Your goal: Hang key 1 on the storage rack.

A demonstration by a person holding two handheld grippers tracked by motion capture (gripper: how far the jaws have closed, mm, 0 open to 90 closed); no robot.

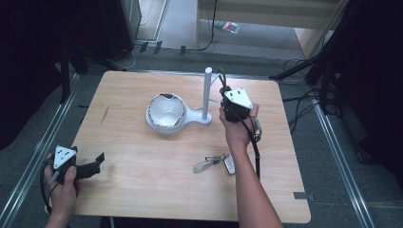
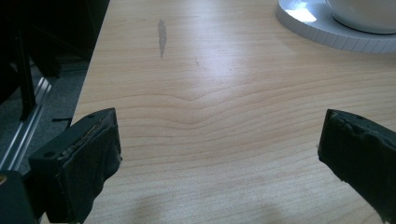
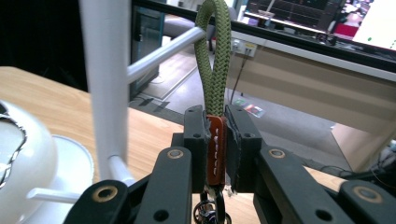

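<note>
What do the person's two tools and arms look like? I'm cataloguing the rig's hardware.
Both the left tool and the right tool are black, each topped by a grey three-cornered plate with dark dots. The fingers wear wrinkled black padding; brass-coloured pivot pins show. A black cable trails from each. Forearms are bare, no sleeves visible.

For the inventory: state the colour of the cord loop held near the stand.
Olive green cord loop, clearest in right gripper view.

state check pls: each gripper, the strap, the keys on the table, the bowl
left gripper: jaws wide open, nothing between them, low over the table near its left edge
right gripper: shut on the lanyard, raised beside the white stand
lanyard: green cord loop upright, brown tab clamped between the jaws
key bunch: lying flat on the table, untouched
bowl: upright on the stand's round base
</note>
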